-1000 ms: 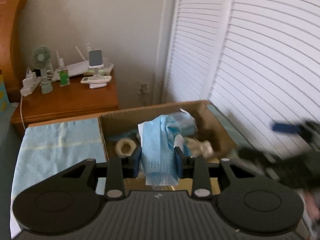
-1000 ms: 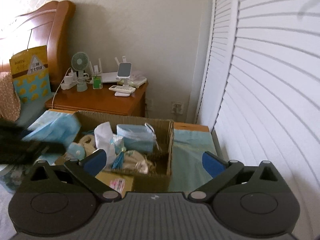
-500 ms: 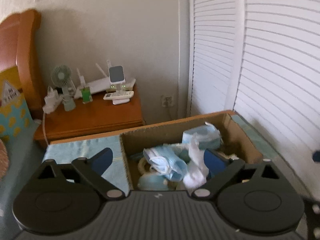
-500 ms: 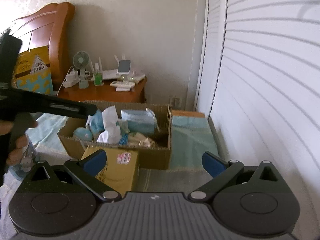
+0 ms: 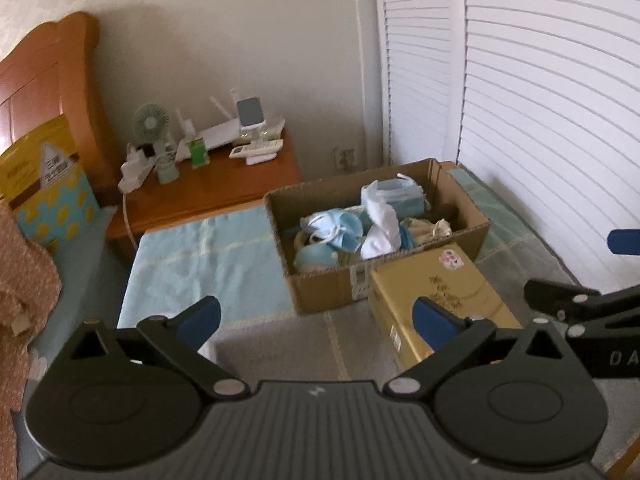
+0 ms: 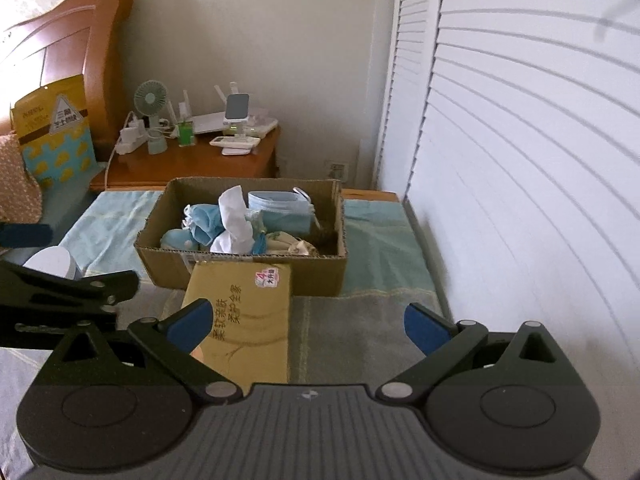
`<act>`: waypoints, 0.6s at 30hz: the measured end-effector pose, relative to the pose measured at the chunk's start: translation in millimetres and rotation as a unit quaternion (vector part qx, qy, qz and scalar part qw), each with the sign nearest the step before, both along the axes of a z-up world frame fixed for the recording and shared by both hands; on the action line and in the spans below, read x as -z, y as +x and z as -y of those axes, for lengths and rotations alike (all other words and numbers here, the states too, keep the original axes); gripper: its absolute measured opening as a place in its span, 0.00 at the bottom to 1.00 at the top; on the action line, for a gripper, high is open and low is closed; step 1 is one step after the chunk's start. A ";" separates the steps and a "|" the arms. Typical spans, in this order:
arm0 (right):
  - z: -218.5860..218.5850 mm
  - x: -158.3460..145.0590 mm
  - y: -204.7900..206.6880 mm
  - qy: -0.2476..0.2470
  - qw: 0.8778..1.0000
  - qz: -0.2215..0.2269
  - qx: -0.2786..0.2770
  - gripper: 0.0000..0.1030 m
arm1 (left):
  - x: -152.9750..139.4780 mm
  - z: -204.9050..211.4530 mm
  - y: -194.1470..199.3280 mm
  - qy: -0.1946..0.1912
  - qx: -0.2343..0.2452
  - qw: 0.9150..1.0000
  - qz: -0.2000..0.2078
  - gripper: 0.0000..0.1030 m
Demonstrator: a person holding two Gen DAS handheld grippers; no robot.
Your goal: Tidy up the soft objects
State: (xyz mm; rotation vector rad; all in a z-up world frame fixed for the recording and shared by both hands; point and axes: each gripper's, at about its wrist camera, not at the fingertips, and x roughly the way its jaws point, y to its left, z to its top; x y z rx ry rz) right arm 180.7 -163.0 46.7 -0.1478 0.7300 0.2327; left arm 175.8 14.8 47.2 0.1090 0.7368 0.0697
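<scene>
A cardboard box (image 5: 460, 200) (image 6: 244, 270) stands on the cloth-covered surface and holds several soft things: crumpled blue face masks (image 5: 340, 226) (image 6: 202, 220), a white cloth (image 5: 382, 224) (image 6: 234, 216), a stack of blue masks (image 5: 394, 196) (image 6: 278, 210) and cream fabric (image 6: 286, 242). My left gripper (image 5: 316, 322) is open and empty, well back from the box. My right gripper (image 6: 306, 322) is open and empty, also back from the box. Each gripper shows at the edge of the other's view.
A gold carton (image 5: 444, 294) (image 6: 244, 308) lies in front of the box. A wooden nightstand (image 5: 216, 188) with a fan, router and remotes stands behind. White louvered doors (image 6: 520, 160) run along the right. A bed headboard (image 6: 80, 52) and patterned cushion are at left.
My left gripper opened and dropped the blue mask into the box, then pulled back and away. My right gripper also drew back from the box.
</scene>
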 end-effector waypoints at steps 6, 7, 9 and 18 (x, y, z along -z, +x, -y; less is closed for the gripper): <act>0.6 -5.7 -7.6 0.005 1.000 -0.007 0.013 1.00 | -7.1 -1.6 -13.9 -0.010 -0.008 1.000 -0.003 0.99; 0.5 -5.8 -8.6 0.005 1.000 -0.009 0.014 1.00 | -7.2 -1.1 -15.0 -0.010 -0.010 1.000 -0.003 0.99; 1.1 -6.6 -10.7 0.007 1.000 -0.011 0.014 1.00 | -6.6 -0.6 -16.7 -0.011 -0.012 1.000 -0.005 0.99; 2.8 -5.9 -10.8 0.011 1.000 -0.016 0.017 1.00 | -5.5 0.3 -18.4 -0.013 -0.016 1.000 -0.010 0.99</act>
